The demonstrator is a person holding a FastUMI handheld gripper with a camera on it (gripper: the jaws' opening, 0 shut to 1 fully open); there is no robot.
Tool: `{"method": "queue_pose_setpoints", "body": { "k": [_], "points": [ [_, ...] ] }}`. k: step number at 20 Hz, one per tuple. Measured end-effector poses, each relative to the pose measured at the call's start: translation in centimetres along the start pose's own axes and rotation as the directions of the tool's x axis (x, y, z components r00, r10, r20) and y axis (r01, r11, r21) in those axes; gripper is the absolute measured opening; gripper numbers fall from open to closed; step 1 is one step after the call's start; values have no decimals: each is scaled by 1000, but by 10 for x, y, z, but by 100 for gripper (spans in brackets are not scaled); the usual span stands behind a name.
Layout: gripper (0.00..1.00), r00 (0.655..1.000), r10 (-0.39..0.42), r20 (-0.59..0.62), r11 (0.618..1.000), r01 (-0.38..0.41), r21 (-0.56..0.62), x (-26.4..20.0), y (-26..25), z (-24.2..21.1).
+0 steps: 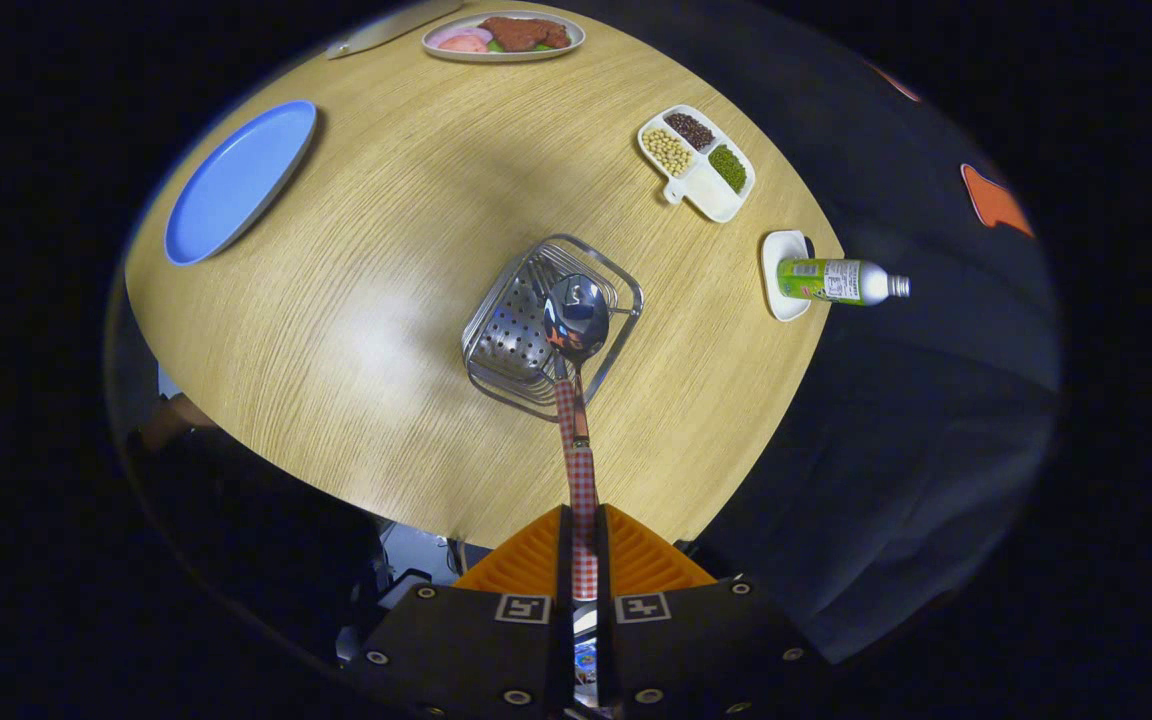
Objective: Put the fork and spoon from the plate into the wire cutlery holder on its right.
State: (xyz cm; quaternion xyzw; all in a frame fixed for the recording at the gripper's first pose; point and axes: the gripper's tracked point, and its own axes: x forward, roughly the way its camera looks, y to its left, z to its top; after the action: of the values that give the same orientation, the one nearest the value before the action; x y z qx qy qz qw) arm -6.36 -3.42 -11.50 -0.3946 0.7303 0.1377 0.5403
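Here, the shiny metal spoon (576, 316) with a red and white checked handle is held up above the silver wire cutlery holder (548, 325), and its round bowl sits over the open top of the holder. The two orange ribbed fingers of the tongs (584, 545) are closed tight on the spoon's handle, one on each side, so the spoon points straight out ahead of them. The holder stands near the middle of the round light wooden desk (376, 330), and it has a flat part full of little holes inside. Far off to the left of the holder lies the blue oval plate (236, 182). Beyond the holder, at the far edge of the desk, is a white plate of red and pink food (503, 36), with a pale knife-like thing (386, 28) beside it. To the right is a white tray with three kinds of beans (698, 162). Nearer the desk's right edge, a green and white bottle (839, 281) lies on its side, touching a small white dish (782, 275).
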Motion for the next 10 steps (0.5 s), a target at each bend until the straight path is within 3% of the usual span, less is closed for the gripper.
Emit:
{"method": "queue_pose_setpoints", "body": {
  "k": [4,8,10],
  "points": [
    [9,999,-25,-32,989,20,-149,-1,3,8],
    [9,995,-84,-46,950,66,-305,2,-3,19],
    [9,995,-75,-60,934,49,-354,2,-2,21]
  ]
}}
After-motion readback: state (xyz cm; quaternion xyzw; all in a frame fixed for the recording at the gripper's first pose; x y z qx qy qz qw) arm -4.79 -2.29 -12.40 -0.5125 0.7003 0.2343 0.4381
